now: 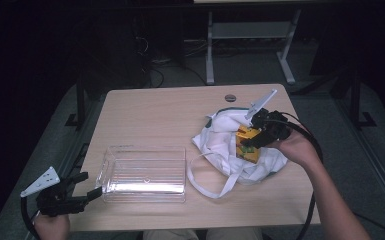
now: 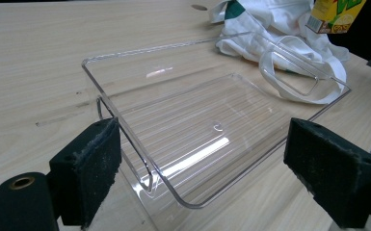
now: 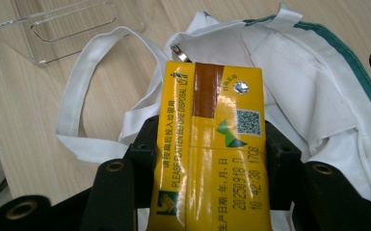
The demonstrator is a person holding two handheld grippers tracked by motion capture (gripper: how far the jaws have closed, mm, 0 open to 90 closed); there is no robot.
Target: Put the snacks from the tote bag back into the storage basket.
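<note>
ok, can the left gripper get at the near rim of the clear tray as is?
Probably yes. The left gripper is open and sits right at the clear tray, one pad beside its near corner. Nothing lies between them; the white bag and the juice carton are further off.

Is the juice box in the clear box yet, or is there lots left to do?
Not yet. The right gripper has its jaws shut on the yellow juice box, holding it above the white bag. The clear box is empty, with the left gripper open at its corner. Carrying it over probably remains.
</note>
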